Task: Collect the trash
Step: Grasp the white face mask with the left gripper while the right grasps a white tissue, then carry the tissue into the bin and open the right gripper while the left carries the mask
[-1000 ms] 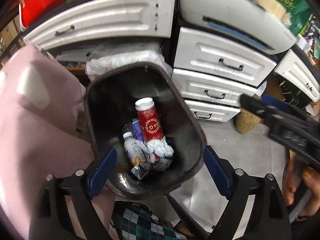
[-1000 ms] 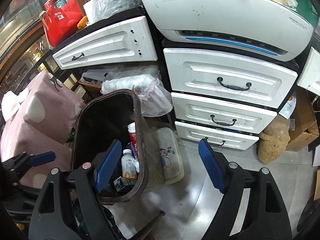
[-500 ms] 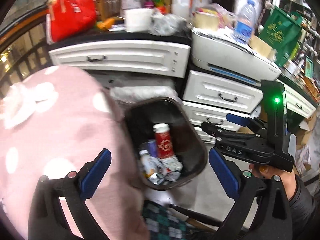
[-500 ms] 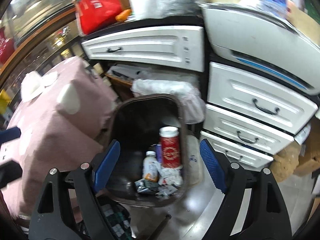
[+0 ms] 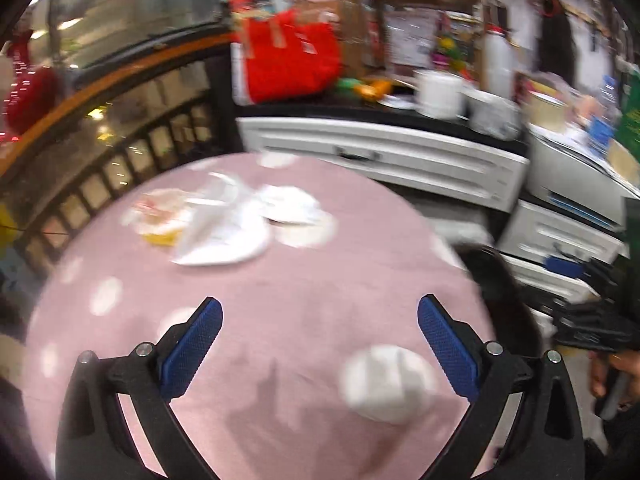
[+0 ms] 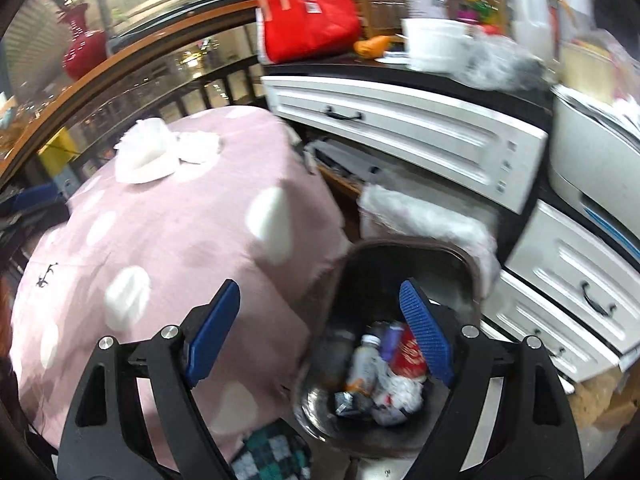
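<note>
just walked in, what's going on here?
A person with a gripper in each hand is clearing trash. Both the left gripper and the right gripper are open and hold nothing. The dark bin beside the pink-clothed table already holds a red can, a small bottle and crumpled wrappers. A white plate with crumpled tissues sits on the table, not yet collected.

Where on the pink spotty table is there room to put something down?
The near half of the pink tablecloth is bare, from the open left gripper up to the white plate. The far edge is crowded: plate, crumpled tissues and wrappers. The dark bin beside it already holds trash.
</note>
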`<state>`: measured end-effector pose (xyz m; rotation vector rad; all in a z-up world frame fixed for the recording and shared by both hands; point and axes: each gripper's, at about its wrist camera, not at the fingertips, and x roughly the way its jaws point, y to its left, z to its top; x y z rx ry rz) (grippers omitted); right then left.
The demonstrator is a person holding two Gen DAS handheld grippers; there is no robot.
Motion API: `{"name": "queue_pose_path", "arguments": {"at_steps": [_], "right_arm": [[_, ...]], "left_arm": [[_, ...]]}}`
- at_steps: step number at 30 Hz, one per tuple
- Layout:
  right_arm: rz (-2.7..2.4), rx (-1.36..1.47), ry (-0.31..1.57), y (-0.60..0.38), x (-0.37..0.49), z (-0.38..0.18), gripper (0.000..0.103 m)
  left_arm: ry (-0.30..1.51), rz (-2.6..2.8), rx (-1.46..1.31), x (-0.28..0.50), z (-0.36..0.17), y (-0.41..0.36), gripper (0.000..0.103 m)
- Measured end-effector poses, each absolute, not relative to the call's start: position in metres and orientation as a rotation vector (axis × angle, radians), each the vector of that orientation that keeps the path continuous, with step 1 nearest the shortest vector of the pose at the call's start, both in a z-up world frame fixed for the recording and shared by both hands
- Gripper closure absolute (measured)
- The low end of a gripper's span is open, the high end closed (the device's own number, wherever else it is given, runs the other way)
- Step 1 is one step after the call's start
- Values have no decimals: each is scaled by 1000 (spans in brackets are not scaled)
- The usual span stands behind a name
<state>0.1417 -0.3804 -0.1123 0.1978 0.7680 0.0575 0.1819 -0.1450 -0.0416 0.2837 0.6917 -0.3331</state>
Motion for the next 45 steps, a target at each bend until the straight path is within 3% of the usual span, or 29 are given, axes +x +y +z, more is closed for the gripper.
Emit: {"name": "queue_pose_path", "arguments": {"at_steps": [7,14,16,18,21,23,34,36,39,43,45], "right_arm": [[126,144,740,-351,172,-100,21],[145,122,746,-340,199,-97,21],[146,112,753,-336,205,-98,21],[149,104,760,-334,211,-98,21],[163,89,764,-327,225,-97,21],[181,77,762,-320,236,-95,21],[302,-61,836,-245,345,-93,22],[306,-89,874,-232,364,-102,25],[300,-100,926,-223,386,-112,41],[276,-102,920,-223,382,-111,82],[292,-67,909,-227,375,-106,88]], "left_arm": [[718,-206,306,274,-57,-106,8],[793,-160,329,338,-85,-93,28],[807,-165,337,345,-92,-93,37],[827,-166,326,349,-97,-91,64],[845,-176,265,345,-97,-83,85],[840,-183,243,339,-94,-78,92],[798,-192,148,279,-66,-39,95],[797,-185,138,269,-65,-32,95],[807,-185,108,259,-65,-23,95],[820,-186,84,250,-67,-18,95],[827,-192,68,247,-69,-18,95]]}}
